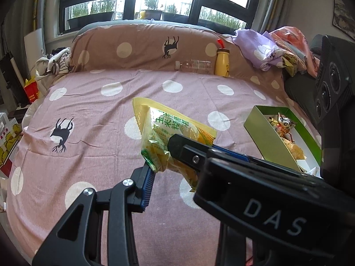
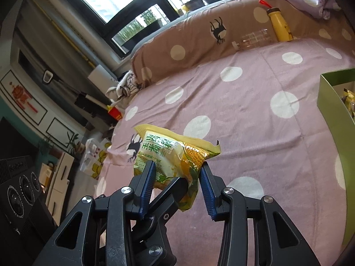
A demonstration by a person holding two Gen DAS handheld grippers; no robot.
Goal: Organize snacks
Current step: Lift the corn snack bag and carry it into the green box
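Both grippers, left [image 1: 159, 159] and right [image 2: 177, 173], pinch 1 yellow corn-snack packet [image 1: 168, 133] beside a green box [image 1: 268, 141] holding wrapped snacks [image 1: 284, 124].

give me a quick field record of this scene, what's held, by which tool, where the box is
held item: yellow corn snack packet, lifted above the bed
left tool: shut on the packet's lower edge
right tool: shut on the same packet
surface: pink polka-dot bedsheet
container: open green box on the bed, to the right of the packet, with wrapped snacks inside
by the pillow: yellow bottle standing, clear bottle lying down
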